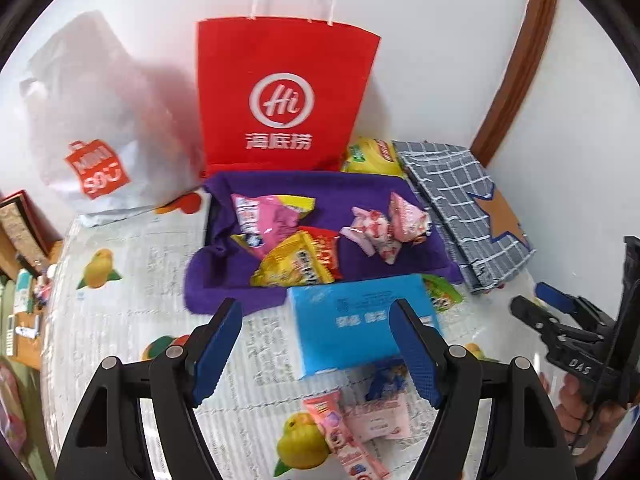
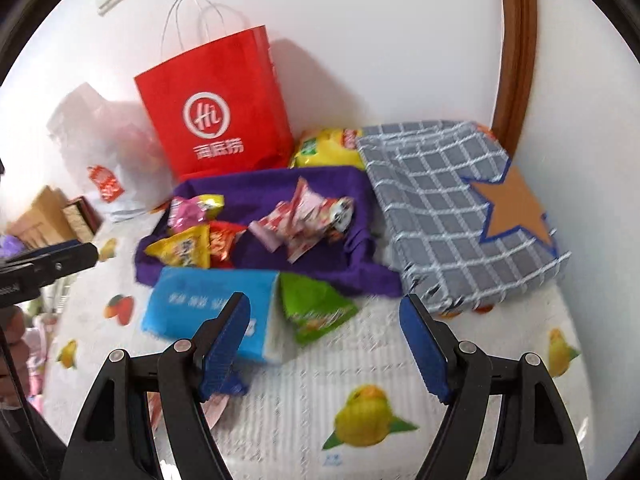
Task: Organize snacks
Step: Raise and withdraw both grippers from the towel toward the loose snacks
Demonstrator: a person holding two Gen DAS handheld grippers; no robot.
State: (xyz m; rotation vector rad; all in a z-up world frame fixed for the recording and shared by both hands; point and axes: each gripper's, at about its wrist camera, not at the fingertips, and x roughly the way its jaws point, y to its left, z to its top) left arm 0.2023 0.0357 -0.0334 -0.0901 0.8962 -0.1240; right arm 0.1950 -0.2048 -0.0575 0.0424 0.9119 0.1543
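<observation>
— Looking at the snacks [image 1: 294, 236]: where do they sit?
— Piled in the purple tray [image 1: 224, 280] by the wall, so they stay corralled. I see the pink stick [image 1: 340, 436] loose on the bench [image 1: 132, 248], long axis running towards me.
— Claws?
— Left claw [image 1: 316, 352] and right claw [image 2: 324, 344] both gape wide, holding nothing.

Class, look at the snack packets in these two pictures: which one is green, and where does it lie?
The green packet lies on the tablecloth outside the purple tray, against the blue box. The packets inside the tray are pink, yellow and red.
</observation>
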